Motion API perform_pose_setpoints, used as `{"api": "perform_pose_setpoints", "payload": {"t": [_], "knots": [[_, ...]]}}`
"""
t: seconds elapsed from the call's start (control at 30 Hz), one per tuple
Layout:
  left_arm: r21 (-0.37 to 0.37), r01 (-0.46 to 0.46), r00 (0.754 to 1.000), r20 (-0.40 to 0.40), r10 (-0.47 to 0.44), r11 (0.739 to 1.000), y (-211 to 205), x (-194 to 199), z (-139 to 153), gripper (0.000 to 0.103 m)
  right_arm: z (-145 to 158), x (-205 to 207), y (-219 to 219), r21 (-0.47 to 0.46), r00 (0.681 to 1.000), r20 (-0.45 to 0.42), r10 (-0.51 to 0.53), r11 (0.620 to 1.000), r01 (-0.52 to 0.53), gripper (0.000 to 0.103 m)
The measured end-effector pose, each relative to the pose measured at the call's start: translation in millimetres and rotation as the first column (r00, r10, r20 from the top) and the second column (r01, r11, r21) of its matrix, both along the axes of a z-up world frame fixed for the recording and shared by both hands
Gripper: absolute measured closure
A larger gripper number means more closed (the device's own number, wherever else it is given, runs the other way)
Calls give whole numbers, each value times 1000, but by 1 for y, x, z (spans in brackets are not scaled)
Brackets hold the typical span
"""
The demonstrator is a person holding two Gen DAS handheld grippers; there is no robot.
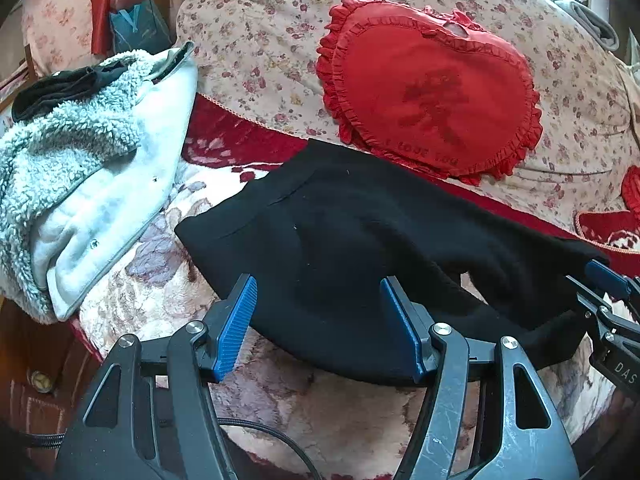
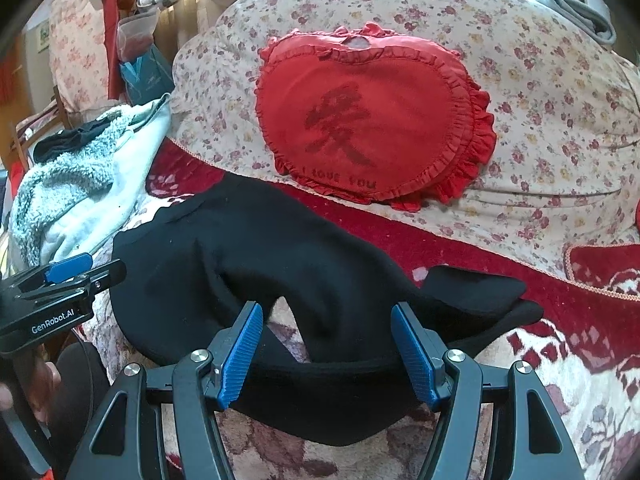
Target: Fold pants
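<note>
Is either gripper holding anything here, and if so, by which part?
Nothing is held. The left gripper and right gripper both stand open over the near edge of the black fabric pants, pads not pressing the cloth.

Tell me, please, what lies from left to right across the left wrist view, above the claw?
Fleece garment → black pants → red heart-shaped pillow → the right claw at the picture's edge.
</note>
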State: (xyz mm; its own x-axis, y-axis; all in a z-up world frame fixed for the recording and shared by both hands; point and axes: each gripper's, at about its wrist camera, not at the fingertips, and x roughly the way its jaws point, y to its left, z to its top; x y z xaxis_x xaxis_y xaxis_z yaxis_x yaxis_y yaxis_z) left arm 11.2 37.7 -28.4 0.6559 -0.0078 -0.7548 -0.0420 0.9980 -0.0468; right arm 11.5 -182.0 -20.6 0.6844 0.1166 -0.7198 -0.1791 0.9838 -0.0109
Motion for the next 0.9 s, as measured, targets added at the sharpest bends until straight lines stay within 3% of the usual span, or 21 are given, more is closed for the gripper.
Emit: {"api": "perform_pose_setpoints", "payload": {"t": [0.67,0.9], "knots": [[3,3,1000,-3,-3,1000,2,-8,2,39,6,-12,-7,-16,1000,0,-6,1000,6,38],[-48,-17,999,-38,15,999,21,-2,-2,39,2,-7,-1,-32,1000,-8,4,999,-4,38]]}}
